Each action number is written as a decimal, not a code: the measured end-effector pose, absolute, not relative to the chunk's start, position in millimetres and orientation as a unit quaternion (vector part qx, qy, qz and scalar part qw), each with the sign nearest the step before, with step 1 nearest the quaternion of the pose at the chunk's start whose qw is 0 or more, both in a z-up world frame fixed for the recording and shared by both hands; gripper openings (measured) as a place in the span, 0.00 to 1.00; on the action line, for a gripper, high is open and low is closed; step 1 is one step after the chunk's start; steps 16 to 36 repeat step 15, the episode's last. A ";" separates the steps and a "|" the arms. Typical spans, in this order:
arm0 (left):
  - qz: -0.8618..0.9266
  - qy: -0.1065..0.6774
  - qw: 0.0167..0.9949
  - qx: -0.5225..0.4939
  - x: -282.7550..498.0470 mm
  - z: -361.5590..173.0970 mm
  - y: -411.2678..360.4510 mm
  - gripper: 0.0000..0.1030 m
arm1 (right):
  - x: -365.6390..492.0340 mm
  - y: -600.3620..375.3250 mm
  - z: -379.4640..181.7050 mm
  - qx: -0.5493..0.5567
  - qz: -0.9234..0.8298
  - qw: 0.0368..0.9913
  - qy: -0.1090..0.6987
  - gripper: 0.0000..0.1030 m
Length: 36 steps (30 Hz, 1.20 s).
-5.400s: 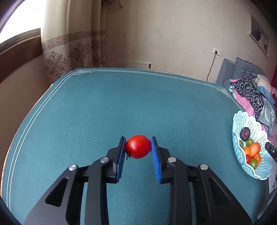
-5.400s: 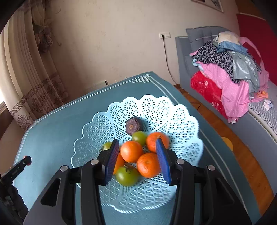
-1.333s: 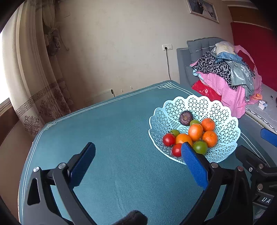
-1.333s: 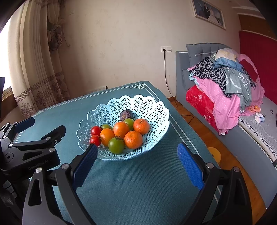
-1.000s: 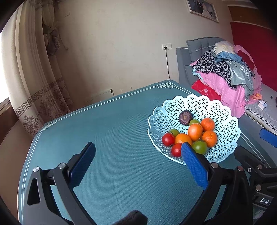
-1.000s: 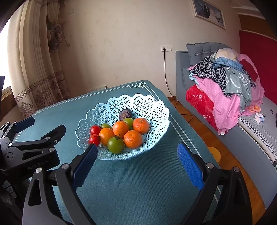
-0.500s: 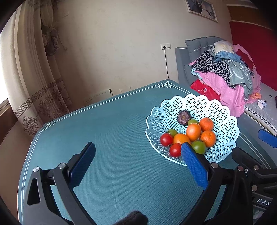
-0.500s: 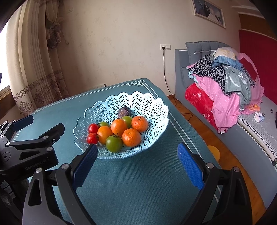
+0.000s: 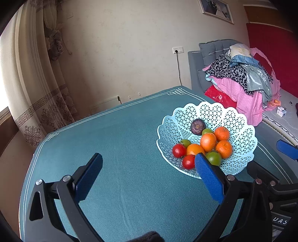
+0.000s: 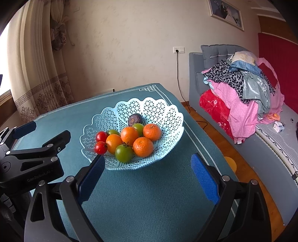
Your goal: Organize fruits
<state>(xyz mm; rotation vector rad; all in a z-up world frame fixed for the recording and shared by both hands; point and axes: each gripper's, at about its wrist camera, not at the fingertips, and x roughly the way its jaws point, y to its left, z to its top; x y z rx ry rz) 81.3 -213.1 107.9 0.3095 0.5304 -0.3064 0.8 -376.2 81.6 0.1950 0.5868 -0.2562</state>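
— On the teal table (image 9: 130,149), toward its right corner: pale blue lattice basket (image 9: 240,126), upright, holding all the fruit.

— What fruit?

— Four oranges (image 10: 130,135) heaped in the middle, touching one another. Two red tomatoes (image 10: 101,136) at the left side, one just in front of the other. Green tomato (image 10: 123,153) at the front, against the oranges. Two smaller green fruits (image 10: 138,127) tucked among the oranges, half hidden. Dark purple fruit (image 10: 135,119) at the back, against the lattice wall.

— And the left gripper (image 9: 147,176)?

— Held above bare tablecloth, left of the basket. Blue pads (image 9: 87,176) spread wide, nothing between them. Right pad overlapping the basket's near rim in the left view, but apart from it as seen from the right view.

— Right gripper (image 10: 147,176)?

— Also spread wide, gripping nothing. Set back from the basket, over the cloth at the near side, left pad lined up with the basket's front rim, not clearly touching.

— Beyond the table?

— Grey sofa (image 10: 197,74) piled with clothes (image 10: 242,93) at right, pink and leopard print on top of a red bundle. Patterned curtain (image 9: 37,93) at left. Wall socket (image 10: 178,49) with a dark cord hanging down. Framed picture (image 10: 227,13) high on the wall.
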 end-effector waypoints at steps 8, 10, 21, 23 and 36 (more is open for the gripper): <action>-0.149 0.262 0.941 0.151 81.4 108.4 -209.3 0.98 | 3.4 -372.2 79.6 0.092 -0.127 0.942 0.296 0.90; -0.147 0.270 0.940 0.146 83.5 107.5 -206.8 0.98 | 4.2 -371.0 78.7 0.092 -0.124 0.942 0.299 0.90; -0.132 0.296 0.937 0.128 90.3 100.5 -191.8 0.98 | 7.2 -359.1 75.7 0.087 -0.111 0.940 0.311 0.90; -0.132 0.296 0.937 0.128 90.3 100.5 -191.8 0.98 | 7.2 -359.1 75.7 0.087 -0.111 0.940 0.311 0.90; -0.132 0.296 0.937 0.128 90.3 100.5 -191.8 0.98 | 7.2 -359.1 75.7 0.087 -0.111 0.940 0.311 0.90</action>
